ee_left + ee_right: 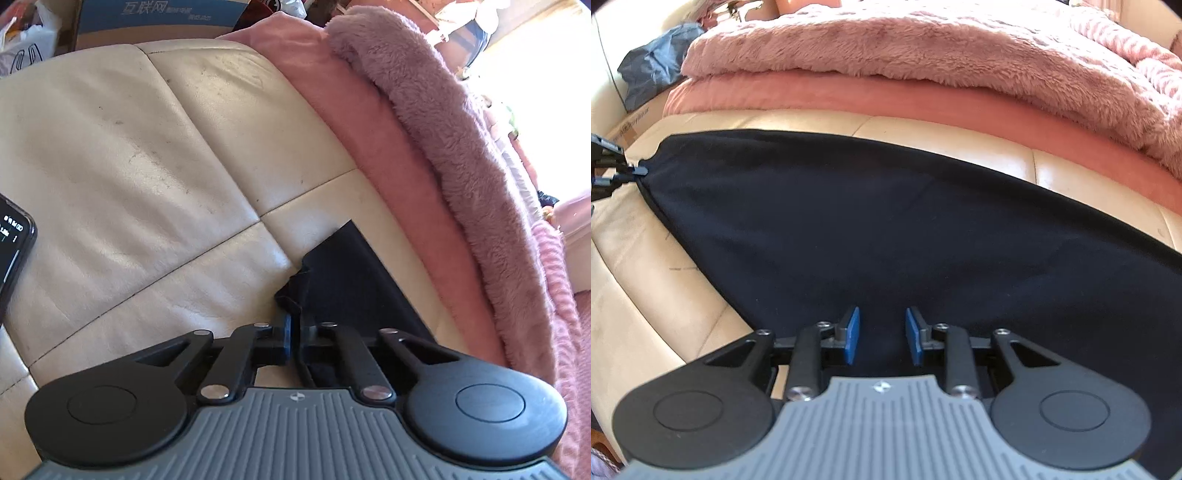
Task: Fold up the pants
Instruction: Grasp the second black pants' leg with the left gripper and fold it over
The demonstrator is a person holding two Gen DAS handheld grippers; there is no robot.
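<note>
Black soft-knit pants (pixel 871 221) on the cream leather sofa (pixel 147 166) look light and limp: left gripper (pixel 295 332) clamps an end corner, right gripper (pixel 882 336) stands parted above the cloth; pinch hems.

Each camera rides behind its own gripper, tilted steeply down at the sofa (pixel 129 155) from close by. Both share the dark pants (pixel 886 229); the right view catches the left gripper (pixel 637 170) far left.
</note>
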